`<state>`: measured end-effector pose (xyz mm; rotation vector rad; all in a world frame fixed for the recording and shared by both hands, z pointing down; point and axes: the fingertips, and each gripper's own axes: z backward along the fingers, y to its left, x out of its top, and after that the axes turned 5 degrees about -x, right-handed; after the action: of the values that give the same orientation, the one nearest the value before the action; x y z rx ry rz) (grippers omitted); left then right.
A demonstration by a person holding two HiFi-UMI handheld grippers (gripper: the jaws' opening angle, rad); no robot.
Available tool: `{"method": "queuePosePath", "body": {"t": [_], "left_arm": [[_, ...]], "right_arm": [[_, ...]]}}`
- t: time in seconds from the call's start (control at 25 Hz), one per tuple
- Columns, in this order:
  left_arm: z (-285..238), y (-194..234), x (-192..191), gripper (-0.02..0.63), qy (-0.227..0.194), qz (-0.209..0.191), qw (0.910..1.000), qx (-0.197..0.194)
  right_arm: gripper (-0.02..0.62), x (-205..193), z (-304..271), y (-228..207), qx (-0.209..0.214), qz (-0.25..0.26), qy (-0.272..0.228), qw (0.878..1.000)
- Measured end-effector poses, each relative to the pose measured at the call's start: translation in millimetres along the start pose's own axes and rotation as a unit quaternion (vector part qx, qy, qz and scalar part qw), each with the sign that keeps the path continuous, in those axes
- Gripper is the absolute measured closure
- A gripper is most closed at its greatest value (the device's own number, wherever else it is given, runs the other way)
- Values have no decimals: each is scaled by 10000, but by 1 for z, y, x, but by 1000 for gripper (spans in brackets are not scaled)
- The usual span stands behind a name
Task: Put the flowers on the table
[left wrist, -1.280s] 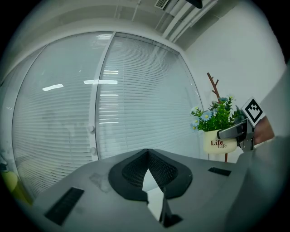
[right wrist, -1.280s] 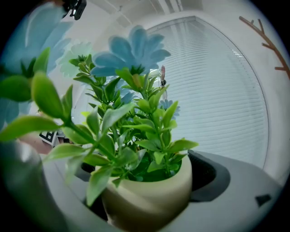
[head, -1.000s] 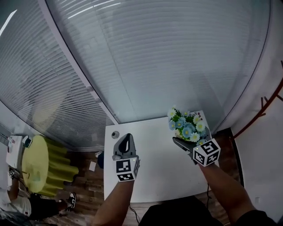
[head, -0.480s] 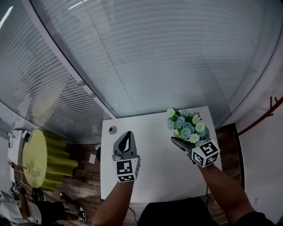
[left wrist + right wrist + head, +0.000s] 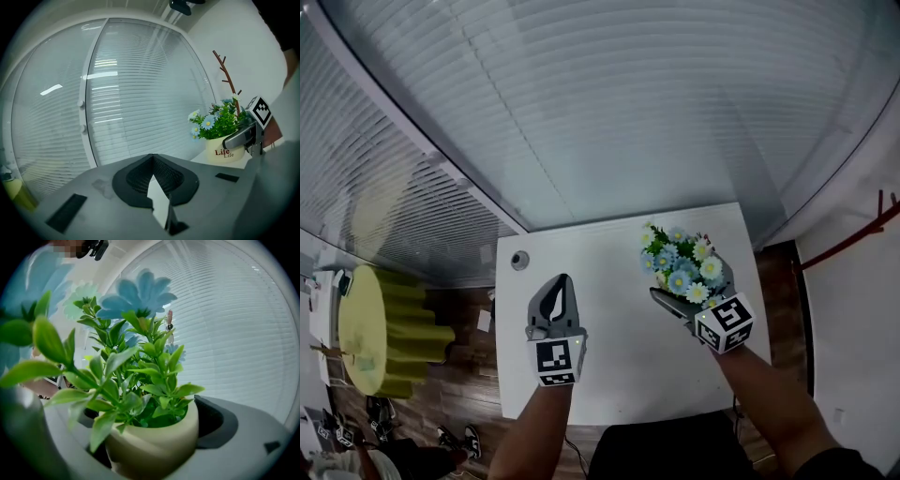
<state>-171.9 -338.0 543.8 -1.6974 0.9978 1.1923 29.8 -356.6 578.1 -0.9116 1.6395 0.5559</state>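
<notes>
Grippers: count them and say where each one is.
2. The left gripper is over the left half of the table, jaws together, empty. The right gripper is at its right side, shut on the flower pot.

The word "Life" stands twice on the side of the cream pot [image 5: 225, 151] that holds the flowers [image 5: 220, 123]: once in larger red letters, and again smaller and darker, just below and right of the first. The left cube [image 5: 555, 361] and the right cube [image 5: 727, 324] bear black-and-white square code markers.

Left gripper [image 5: 152, 161] pinched together, empty; right gripper [image 5: 234, 139] clasps the potted flowers [image 5: 219, 123].
</notes>
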Motion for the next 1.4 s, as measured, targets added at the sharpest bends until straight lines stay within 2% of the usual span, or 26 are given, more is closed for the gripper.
{"method": "queuePosePath", "body": {"t": [0.28, 0.88, 1.08, 1.4], "left_arm": [[-9, -2, -24, 601, 104, 184, 9998, -28], [-11, -14, -69, 603, 430, 317, 9982, -269], [-8, -15, -88, 601, 568, 335, 9974, -276], [0, -5, -108, 601, 758, 438, 9960, -167]], "right_arm": [[33, -21, -9, -6, -81, -69, 142, 9998], [34, -75, -25, 5, -43, -177, 492, 9986], [33, -93, -28, 0, -138, -10, 590, 9982], [34, -118, -36, 4, -85, -85, 751, 9971]]}}
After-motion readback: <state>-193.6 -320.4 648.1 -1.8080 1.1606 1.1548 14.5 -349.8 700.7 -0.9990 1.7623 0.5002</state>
